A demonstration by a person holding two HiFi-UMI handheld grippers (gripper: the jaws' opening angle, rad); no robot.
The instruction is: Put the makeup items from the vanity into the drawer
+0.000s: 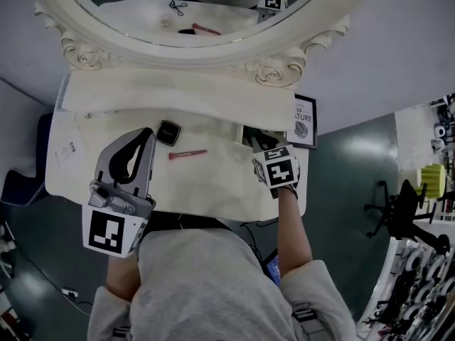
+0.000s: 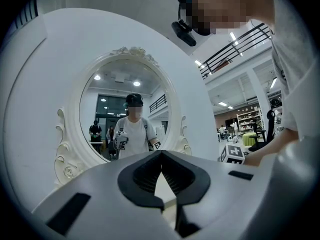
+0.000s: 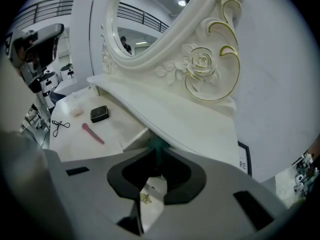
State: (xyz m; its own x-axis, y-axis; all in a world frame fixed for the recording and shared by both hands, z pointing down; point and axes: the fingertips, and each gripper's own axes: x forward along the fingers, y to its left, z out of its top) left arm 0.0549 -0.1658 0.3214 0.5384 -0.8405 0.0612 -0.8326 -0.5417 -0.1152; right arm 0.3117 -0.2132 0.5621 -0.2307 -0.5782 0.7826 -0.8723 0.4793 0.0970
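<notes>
On the cream vanity top point(image 1: 213, 183) lie a black compact point(image 1: 168, 132) and a pink stick point(image 1: 187, 153); the right gripper view also shows the compact point(image 3: 99, 113) and the stick point(image 3: 93, 133). My right gripper point(image 1: 257, 146) points down over the open drawer point(image 1: 249, 135) at the table's right end. A slim teal item point(image 3: 159, 144) sits between its jaw tips, with no gap beside it. A small golden thing point(image 3: 145, 198) lies in the drawer below. My left gripper point(image 1: 147, 135) hovers level just left of the compact, shut and holding nothing, and faces the mirror point(image 2: 125, 119).
A black eyelash curler point(image 3: 60, 126) and a pale puff point(image 3: 76, 111) lie further left on the top. The ornate mirror frame point(image 1: 274, 69) and its shelf overhang the drawer. A framed print point(image 1: 304, 119) leans beside the vanity. An office chair point(image 1: 402, 204) stands at the right.
</notes>
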